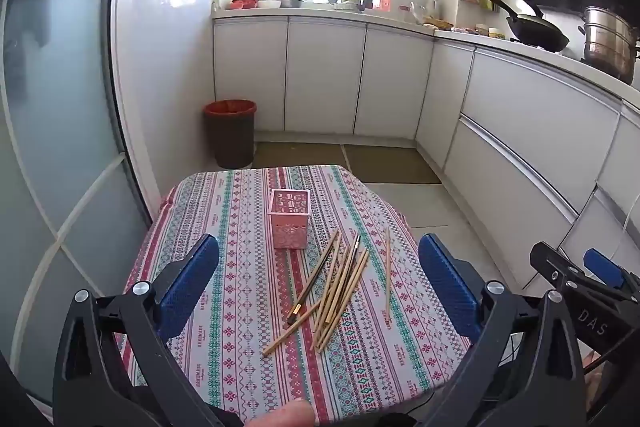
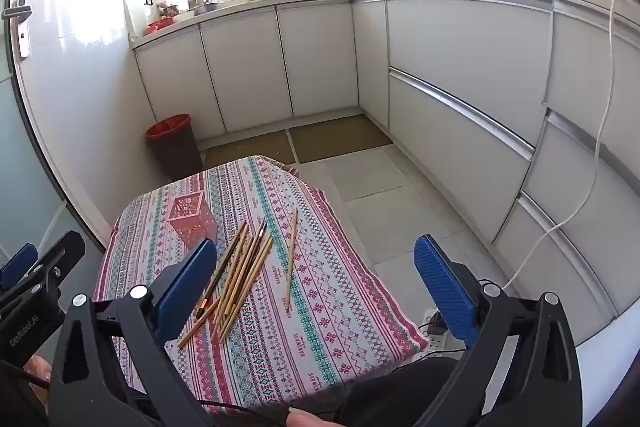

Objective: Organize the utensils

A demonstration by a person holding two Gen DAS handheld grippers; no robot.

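1. A table in a patterned cloth is filling the lower centre of both views.
2. Both claws, left and right, are gaping wide, holding nothing.
3. A pink holder is standing mid-frame.
4. Chopsticks are lying scattered just below-right of it.

Wooden chopsticks on patterned woven tablecloth

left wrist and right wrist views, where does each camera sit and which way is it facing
Left wrist: sits on the left tool, facing forward and down over the table toward the pink holder; the right tool shows at its right edge.
Right wrist: sits on the right tool, aimed past the table's right edge toward the cabinets; the left tool shows at left.
Shared: chopsticks, holder, red bin.
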